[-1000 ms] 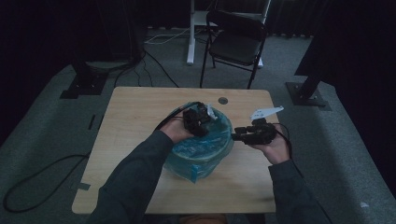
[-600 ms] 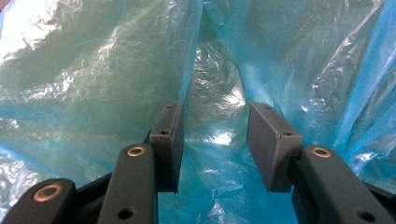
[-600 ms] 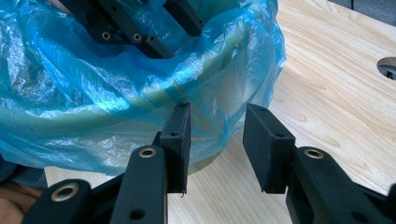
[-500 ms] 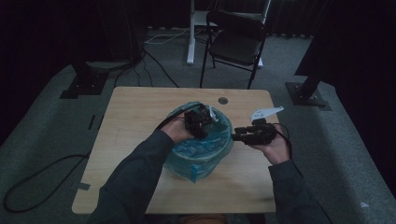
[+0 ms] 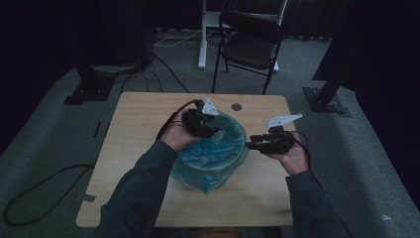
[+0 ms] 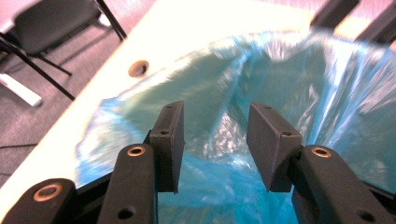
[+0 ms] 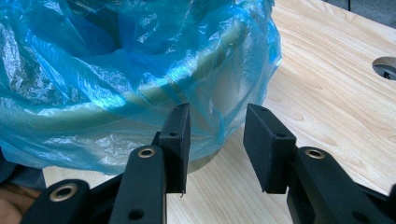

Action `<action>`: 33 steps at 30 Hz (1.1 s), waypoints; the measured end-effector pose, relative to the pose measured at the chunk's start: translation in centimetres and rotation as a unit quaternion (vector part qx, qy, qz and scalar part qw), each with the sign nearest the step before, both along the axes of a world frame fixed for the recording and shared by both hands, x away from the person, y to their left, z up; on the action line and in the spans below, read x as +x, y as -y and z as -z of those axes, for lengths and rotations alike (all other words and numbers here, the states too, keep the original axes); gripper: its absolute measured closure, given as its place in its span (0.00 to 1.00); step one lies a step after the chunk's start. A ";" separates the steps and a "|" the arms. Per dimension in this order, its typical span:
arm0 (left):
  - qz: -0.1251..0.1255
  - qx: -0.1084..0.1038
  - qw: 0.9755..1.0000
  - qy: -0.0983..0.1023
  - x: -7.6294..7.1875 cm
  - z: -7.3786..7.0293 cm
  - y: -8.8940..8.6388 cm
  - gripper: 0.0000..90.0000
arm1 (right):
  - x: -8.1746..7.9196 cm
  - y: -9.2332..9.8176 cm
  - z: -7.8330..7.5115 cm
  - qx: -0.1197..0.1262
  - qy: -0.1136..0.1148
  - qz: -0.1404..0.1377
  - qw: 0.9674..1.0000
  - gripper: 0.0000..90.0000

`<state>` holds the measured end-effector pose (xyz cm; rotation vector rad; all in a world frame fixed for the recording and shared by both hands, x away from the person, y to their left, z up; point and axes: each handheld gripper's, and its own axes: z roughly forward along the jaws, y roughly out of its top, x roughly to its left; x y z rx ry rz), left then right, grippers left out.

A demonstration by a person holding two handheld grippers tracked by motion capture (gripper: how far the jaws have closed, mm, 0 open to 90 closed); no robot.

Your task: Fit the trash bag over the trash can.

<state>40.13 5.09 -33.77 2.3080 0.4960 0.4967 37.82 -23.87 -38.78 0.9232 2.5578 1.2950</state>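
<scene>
A round container lined with a thin blue plastic bag [image 5: 213,151] stands in the middle of the wooden table [image 5: 143,116]. My left gripper [image 5: 214,132] hovers over the bag's far left rim with its jaws open. In the left gripper view the left gripper [image 6: 215,140] has nothing pinched, and the crumpled blue bag [image 6: 327,93] lies beyond the pads. My right gripper [image 5: 251,145] is level at the bag's right side, also open. In the right gripper view the right gripper [image 7: 217,144] has the bag's overhanging film [image 7: 116,70] just behind its left pad.
A round cable hole [image 5: 236,106] sits in the table behind the bag. A black folding chair [image 5: 252,44] and a white desk leg [image 5: 202,39] stand beyond the table's far edge. Cables trail over the grey floor at the left.
My left gripper has lifted a little and shifted toward the bag's far left rim. The right gripper has kept still beside the bag.
</scene>
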 end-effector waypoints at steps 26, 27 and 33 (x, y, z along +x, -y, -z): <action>-0.127 -0.197 0.971 0.043 -2.5 0.5 -12.1 0.59 | 0.1 0.5 0.6 0.000 -0.003 0.007 1.000 0.66; -0.133 -0.200 0.970 0.043 -2.5 0.7 -12.4 0.59 | 0.1 0.6 0.7 0.001 -0.004 0.008 1.000 0.66; -0.173 -0.215 0.961 0.033 -2.5 2.6 -14.6 0.59 | 0.1 1.0 1.0 0.003 -0.006 0.013 1.000 0.66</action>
